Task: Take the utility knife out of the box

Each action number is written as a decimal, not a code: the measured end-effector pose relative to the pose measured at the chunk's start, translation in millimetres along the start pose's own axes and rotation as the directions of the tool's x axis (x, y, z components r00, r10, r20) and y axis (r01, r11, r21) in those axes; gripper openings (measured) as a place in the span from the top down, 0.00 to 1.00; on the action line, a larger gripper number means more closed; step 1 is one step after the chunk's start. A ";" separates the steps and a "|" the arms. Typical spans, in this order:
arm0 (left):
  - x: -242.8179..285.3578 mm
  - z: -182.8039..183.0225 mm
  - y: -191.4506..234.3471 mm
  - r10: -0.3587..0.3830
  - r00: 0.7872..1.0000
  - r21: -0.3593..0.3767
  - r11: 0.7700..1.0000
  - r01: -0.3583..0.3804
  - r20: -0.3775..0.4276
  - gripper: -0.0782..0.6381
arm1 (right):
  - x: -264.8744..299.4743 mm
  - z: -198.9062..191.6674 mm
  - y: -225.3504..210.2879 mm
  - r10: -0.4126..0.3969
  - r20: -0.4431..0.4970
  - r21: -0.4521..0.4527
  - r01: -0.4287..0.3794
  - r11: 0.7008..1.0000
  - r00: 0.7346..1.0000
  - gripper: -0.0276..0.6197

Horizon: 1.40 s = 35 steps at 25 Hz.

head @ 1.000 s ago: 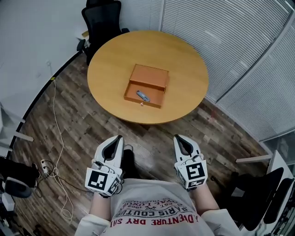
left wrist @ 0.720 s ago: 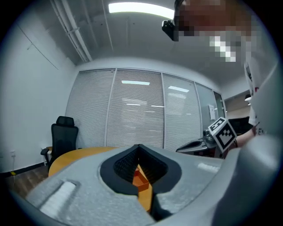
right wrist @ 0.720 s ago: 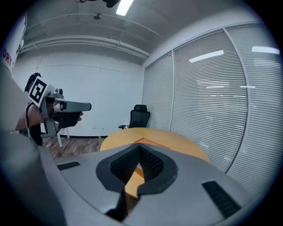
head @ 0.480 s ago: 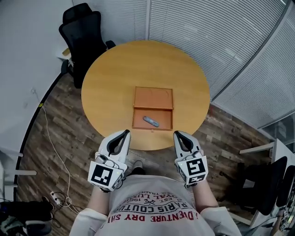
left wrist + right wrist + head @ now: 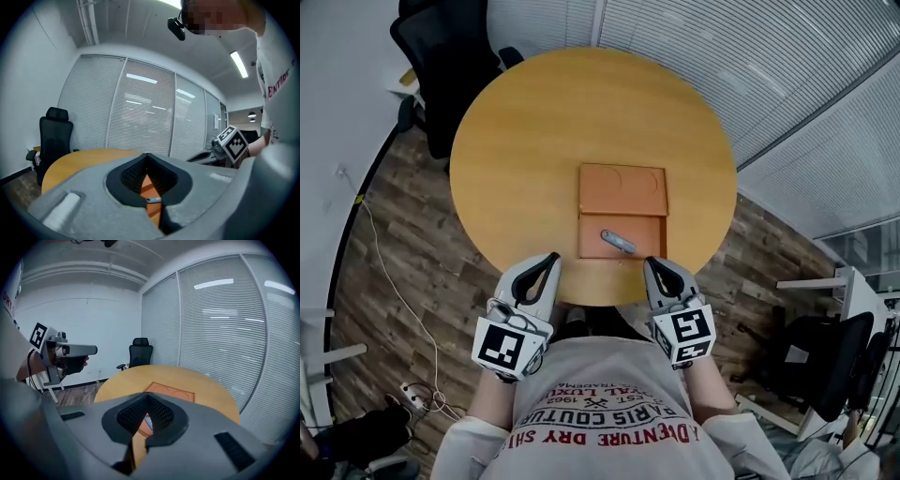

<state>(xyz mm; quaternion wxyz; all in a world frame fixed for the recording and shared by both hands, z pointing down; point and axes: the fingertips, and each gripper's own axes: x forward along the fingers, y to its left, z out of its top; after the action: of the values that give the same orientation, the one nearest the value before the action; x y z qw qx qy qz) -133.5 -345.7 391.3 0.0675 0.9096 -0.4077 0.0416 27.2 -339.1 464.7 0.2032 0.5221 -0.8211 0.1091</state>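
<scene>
I have both claws level with each other at the near edge of the round wooden counter [image 5: 525, 159]. The left claw [image 5: 547, 262] is closed with nothing in it. Its tips meet, and only the small diamond-shaped gap behind them lets me see through to the counter. The right claw [image 5: 652, 265] is closed and empty in the same way.

The orange box [image 5: 592, 246] lies open on the near half of the counter, with its lid [image 5: 622, 189] folded flat on the far side. The utility knife [image 5: 618, 242] lies at an angle inside the tray, and neither claw is touching it. From overhead, the right claw sits just beside the tray's near right corner, and the left claw is off to the tray's left. A black office chair [image 5: 441, 56] stands at the counter's far left edge. Slatted blinds [image 5: 787, 75] line the wall beyond it.
</scene>
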 end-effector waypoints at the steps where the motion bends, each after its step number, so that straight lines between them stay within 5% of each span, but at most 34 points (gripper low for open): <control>1: 4.7 -4.8 5.5 0.002 1.000 -0.011 1.000 -0.002 -0.007 0.90 | 9.2 -2.0 0.6 0.015 -0.019 -0.002 -0.015 1.000 1.000 0.95; 8: 51.3 -35.2 39.7 0.052 0.997 -0.045 0.997 -0.054 -0.062 0.90 | 75.7 -19.5 -2.2 0.171 -0.178 -0.057 -0.184 0.981 0.969 0.95; 12: 75.3 -49.9 48.1 0.058 0.994 -0.068 0.996 -0.065 -0.095 0.90 | 105.0 -47.9 -0.5 0.272 -0.313 -0.059 -0.304 0.951 0.910 0.95; 15: 92.5 -57.1 47.6 0.057 0.992 -0.076 0.995 -0.066 -0.111 0.90 | 121.4 -77.0 -4.7 0.308 -0.417 -0.045 -0.358 0.933 0.855 0.84; 19: 102.7 -66.0 51.8 0.082 0.988 -0.105 0.990 -0.096 -0.133 0.90 | 139.3 -114.3 -13.9 0.304 -0.539 -0.046 -0.388 0.921 0.786 0.73; 29: 99.5 -82.4 79.2 0.147 0.972 -0.144 0.974 -0.175 -0.184 0.90 | 166.8 -164.3 -16.3 0.224 -0.747 -0.110 -0.449 0.887 0.626 0.71; 35: 98.8 -85.1 91.1 0.166 0.967 -0.152 0.969 -0.197 -0.194 0.90 | 173.2 -167.8 -16.8 0.216 -0.783 -0.088 -0.448 0.890 0.584 0.75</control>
<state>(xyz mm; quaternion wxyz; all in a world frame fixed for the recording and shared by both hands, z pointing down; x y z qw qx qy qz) -137.7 -465.1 496.4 0.1772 0.8518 -0.4839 0.0947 14.8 -421.5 691.6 0.5719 0.2302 -0.7509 0.2366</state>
